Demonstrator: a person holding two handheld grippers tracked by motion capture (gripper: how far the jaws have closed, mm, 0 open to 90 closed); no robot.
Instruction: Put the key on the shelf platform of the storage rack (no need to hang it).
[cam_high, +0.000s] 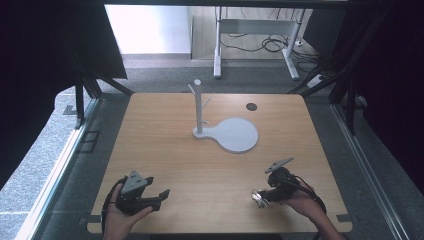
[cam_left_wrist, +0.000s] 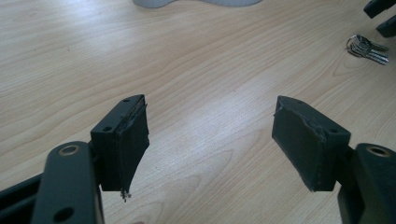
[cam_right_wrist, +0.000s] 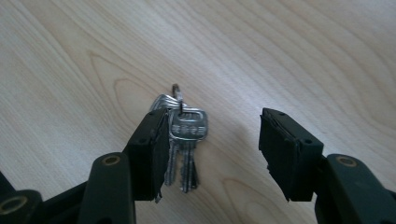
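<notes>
Bunch of silver keys on a small ring, lying flat on the wooden table near its right front. Right gripper partly open around them, left jaw beside the keys, not clamped. Left gripper wide open, empty.

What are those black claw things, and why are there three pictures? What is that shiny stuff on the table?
Those are grippers, tools with two black jaws that a person squeezes by hand. One picture looks down from above the wooden table: you see the left gripper and the right gripper, each in a hand. The other two pictures come from small cameras riding on each gripper, looking along its jaws. The shiny stuff is a bunch of keys on a ring, lying flat on the table. The right gripper's jaws stand around the keys but do not pinch them yet. The left gripper is open with nothing in it. Farther back stands a white stand with a peg post.
</notes>
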